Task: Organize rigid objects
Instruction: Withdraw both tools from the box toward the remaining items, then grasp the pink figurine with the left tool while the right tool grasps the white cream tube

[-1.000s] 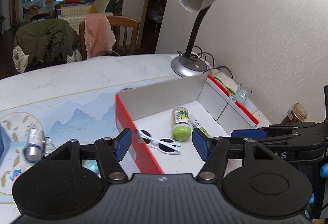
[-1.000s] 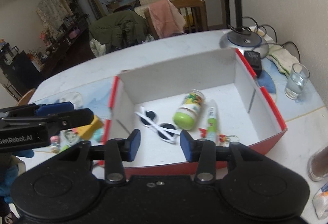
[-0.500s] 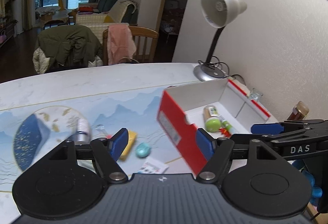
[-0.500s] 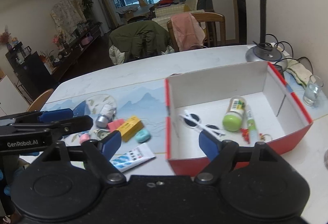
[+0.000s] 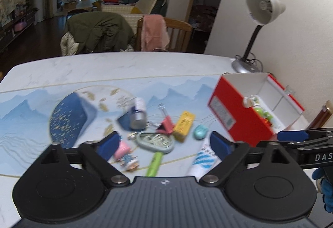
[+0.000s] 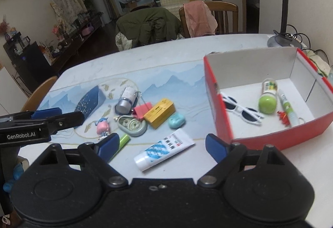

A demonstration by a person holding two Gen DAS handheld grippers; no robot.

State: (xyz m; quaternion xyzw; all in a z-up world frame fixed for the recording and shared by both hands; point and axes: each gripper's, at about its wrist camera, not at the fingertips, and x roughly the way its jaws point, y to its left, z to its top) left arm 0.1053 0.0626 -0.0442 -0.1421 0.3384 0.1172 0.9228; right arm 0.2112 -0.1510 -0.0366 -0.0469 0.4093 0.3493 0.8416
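Both your grippers stand spread wide with nothing between the pads, the left gripper having just been opening over the clutter and the right gripper over the white tube. The loose things lie bunched beside the red box, which already holds sunglasses and a green-capped bottle. The yellow box, pink binder clip and teal piece touch or nearly touch, so a careless close could catch two or knock one away. The table wears a smooth printed mat; chairs and a living room lie beyond.
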